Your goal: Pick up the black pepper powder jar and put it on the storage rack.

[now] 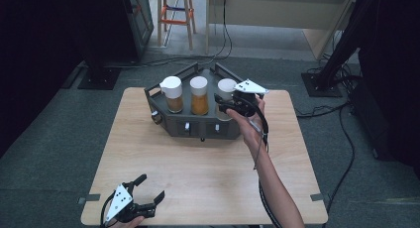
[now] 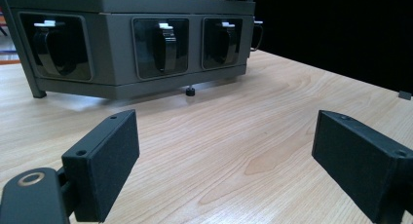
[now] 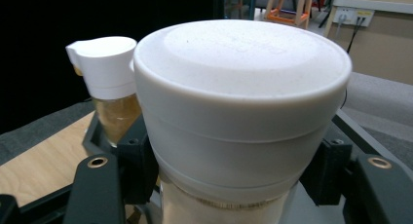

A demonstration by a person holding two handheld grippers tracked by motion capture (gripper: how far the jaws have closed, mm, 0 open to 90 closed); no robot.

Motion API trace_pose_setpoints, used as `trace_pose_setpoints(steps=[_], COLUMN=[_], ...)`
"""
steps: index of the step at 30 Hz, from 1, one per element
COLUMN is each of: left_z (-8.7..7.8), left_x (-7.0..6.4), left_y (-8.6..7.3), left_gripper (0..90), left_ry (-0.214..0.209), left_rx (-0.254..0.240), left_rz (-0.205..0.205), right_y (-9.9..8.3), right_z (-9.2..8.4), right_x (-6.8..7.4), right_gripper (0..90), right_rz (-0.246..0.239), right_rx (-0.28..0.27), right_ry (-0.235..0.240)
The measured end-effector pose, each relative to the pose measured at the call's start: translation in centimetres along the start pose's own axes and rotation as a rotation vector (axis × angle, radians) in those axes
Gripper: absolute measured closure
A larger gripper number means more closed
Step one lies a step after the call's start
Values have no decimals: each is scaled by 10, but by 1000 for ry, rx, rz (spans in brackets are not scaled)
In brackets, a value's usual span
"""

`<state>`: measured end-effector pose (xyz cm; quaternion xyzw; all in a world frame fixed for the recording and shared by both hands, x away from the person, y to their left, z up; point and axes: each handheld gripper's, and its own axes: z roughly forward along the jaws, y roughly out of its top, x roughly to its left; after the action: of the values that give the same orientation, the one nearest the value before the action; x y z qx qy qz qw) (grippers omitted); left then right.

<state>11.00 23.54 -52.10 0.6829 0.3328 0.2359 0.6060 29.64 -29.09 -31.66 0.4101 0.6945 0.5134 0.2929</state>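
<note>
Right gripper (image 1: 229,103) is clamped on the white-capped jar (image 3: 234,112) at the right end of the grey rack (image 1: 171,120), seemingly seated there. Left gripper (image 1: 148,196) rests with its jaws wide apart at the table (image 1: 208,173) near edge, open wood ahead

White-capped jar (image 3: 242,117) stands upright at the grey rack's (image 1: 163,120) right end; contents unclear.

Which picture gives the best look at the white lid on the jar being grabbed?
The right gripper view: the white lid sits huge and close between the fingers. The high view shows it small, partly hidden by the right gripper.
</note>
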Motion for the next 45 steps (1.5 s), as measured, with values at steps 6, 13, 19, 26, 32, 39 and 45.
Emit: trace_pose_setpoints(steps=[6, 13, 19, 26, 32, 39, 45], left_z=[0, 0, 0, 0, 0, 0, -1], left_x=[0, 1, 1, 1, 1, 1, 1], left_y=[0, 0, 0, 0, 0, 0, 0], left_gripper=[99, 99, 99, 99, 99, 99, 99], left_ry=[-1, -1, -1, -5, -6, -5, -6], left_rx=[-2, -4, -3, 1, 1, -3, -7], left_rz=[0, -3, -5, -2, -4, -1, -4], right_y=[-1, -2, -4, -7, -9, -10, -11], right_z=[11, 19, 27, 34, 39, 47, 52], right_x=[2, 2, 1, 2, 2, 3, 5], right_gripper=[351, 352, 352, 351, 351, 351, 351], right_rz=[-12, -5, 5, 10, 11, 14, 22], right_rx=[8, 13, 17, 19, 18, 25, 26], right_ry=[-30, -57, -77, -91, -93, -104, -115])
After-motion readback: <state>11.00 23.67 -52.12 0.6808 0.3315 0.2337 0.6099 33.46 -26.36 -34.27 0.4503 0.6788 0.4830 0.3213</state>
